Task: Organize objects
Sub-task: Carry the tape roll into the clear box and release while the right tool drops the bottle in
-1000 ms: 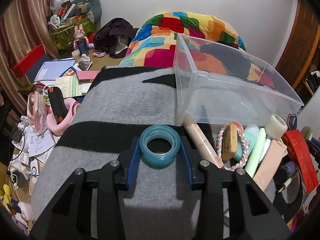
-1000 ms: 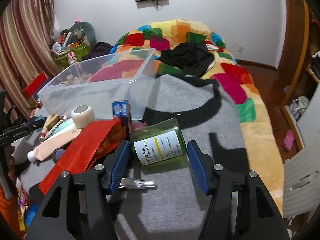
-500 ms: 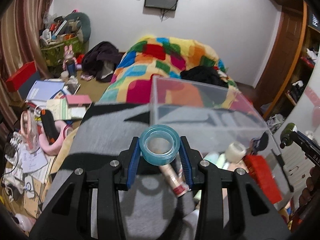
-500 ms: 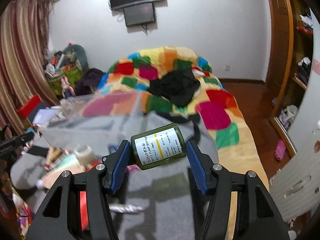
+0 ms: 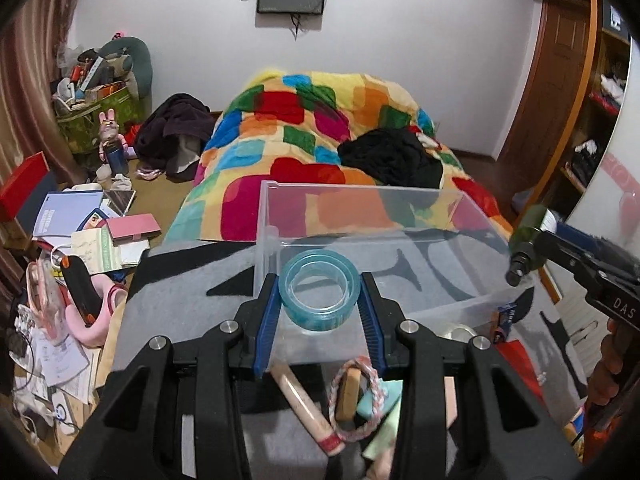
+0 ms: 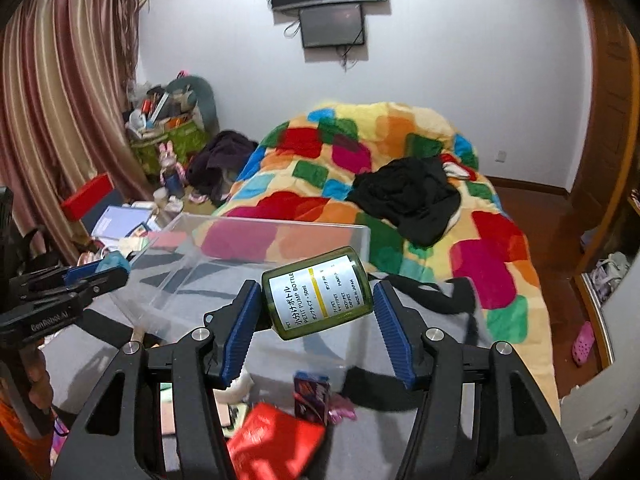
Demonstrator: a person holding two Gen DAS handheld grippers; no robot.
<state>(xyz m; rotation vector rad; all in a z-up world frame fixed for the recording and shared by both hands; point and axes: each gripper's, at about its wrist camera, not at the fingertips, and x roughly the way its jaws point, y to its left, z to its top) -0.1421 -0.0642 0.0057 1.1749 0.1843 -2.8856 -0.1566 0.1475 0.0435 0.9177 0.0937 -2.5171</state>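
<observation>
So far nothing appears to lie inside the clear plastic bin (image 5: 372,240); its floor shows only the grey blanket (image 5: 180,296) beneath it, so the sorting looks barely begun. The left claw (image 5: 319,303) is clamped on a roll of blue tape (image 5: 319,294), held in the air at the bin's near wall, about level with its rim. The right claw (image 6: 318,312) is clamped on a small green pump bottle (image 6: 318,292), lying sideways between the blue pads, above the blanket just short of the bin's near corner. Both items seem ready to be dropped in, but neither is released yet. Still left outside, in front of the bin on the blanket, are a pile of small things: a pinkish tube (image 5: 306,408), a braided bracelet (image 5: 356,400), a red packet (image 6: 272,440) and a small blue box (image 6: 310,394). By my reckoning, most of the work remains.
</observation>
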